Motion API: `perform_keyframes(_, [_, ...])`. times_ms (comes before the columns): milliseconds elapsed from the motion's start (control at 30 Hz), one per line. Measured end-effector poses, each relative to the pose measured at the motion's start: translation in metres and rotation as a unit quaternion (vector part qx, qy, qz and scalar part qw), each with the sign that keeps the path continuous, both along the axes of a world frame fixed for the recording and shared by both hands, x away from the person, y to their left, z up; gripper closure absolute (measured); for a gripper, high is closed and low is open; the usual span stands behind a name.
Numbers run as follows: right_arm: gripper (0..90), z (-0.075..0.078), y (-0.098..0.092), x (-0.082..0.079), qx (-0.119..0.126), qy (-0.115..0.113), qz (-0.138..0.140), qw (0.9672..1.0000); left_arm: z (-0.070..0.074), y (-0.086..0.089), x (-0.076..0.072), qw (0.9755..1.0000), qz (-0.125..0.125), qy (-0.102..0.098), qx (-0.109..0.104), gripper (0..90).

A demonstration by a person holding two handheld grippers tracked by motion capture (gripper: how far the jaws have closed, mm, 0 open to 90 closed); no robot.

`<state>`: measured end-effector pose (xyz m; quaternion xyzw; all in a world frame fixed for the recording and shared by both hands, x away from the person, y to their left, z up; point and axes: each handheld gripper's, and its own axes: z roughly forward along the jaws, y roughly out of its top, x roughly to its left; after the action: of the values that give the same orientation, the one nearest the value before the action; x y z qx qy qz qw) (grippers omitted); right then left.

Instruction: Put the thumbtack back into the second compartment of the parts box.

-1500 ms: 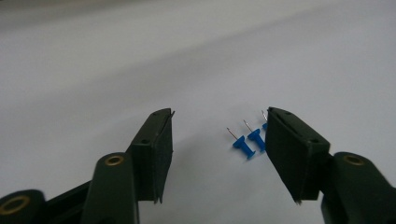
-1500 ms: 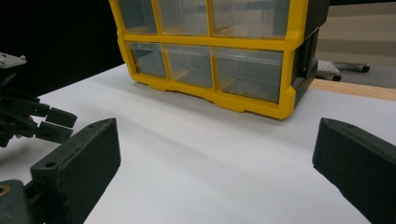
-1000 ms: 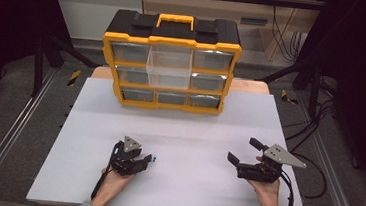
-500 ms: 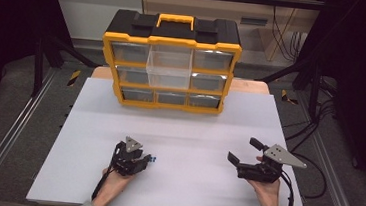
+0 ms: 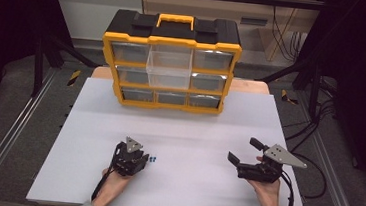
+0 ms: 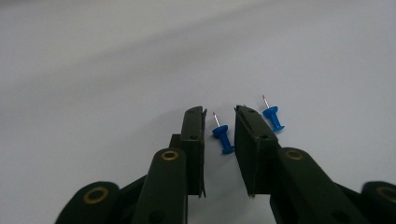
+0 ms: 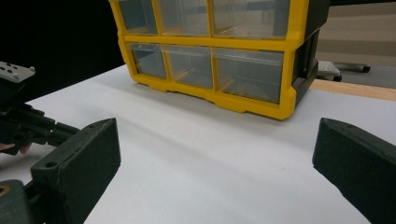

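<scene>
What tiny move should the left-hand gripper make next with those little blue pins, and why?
Probably finish closing the left gripper on the nearer small blue plastic push pin. Its jaws have just been closing, and that pin lies between them on the white table with gaps on both sides, not yet pinched. The second blue push pin lies just outside the right-hand jaw.

Drawer cabinet [image 5: 170, 64] standing at the table's [image 5: 93, 125] far edge, two pushpins [image 5: 152, 158] lying on the table well in front of the cabinet, left gripper [image 5: 142, 160] just beside them, one pushpin [image 6: 222, 136] between its jaws, right gripper [image 5: 243, 151] farther right.
</scene>
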<state>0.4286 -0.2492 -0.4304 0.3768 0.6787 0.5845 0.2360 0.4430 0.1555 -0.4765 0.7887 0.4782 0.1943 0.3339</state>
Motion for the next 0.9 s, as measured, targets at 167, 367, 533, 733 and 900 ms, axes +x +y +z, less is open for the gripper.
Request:
perform_keyframes(167, [1.5, 0.0000, -0.0001, 0.0001, -0.002, 0.000, -0.001, 1.0000, 0.0003, 0.0005, 0.0001, 1.0000, -0.005, 0.003, 0.005, 74.6])
perform_keyframes(367, [1.5, 0.0001, -0.0004, 0.0000, -0.001, -0.001, -0.001, 1.0000, -0.0002, 0.0000, -0.0002, 1.0000, -0.003, -0.001, 0.009, 78.7])
perform_keyframes(533, [1.5, 0.0000, -0.0003, 0.0001, -0.001, 0.000, 0.000, 1.0000, -0.0003, -0.0004, -0.0006, 0.9999, -0.004, -0.003, 0.014, 81.2])
perform_keyframes(733, [1.5, 0.0002, -0.0002, -0.0001, 0.000, 0.000, -0.001, 1.0000, -0.0006, -0.0003, -0.0008, 0.9998, -0.007, -0.006, 0.017, 83.1])
perform_keyframes(900, [1.5, 0.0002, -0.0001, -0.0001, 0.000, 0.000, 0.000, 1.0000, -0.0004, 0.0009, 0.0002, 0.9999, -0.009, -0.003, 0.013, 84.0])
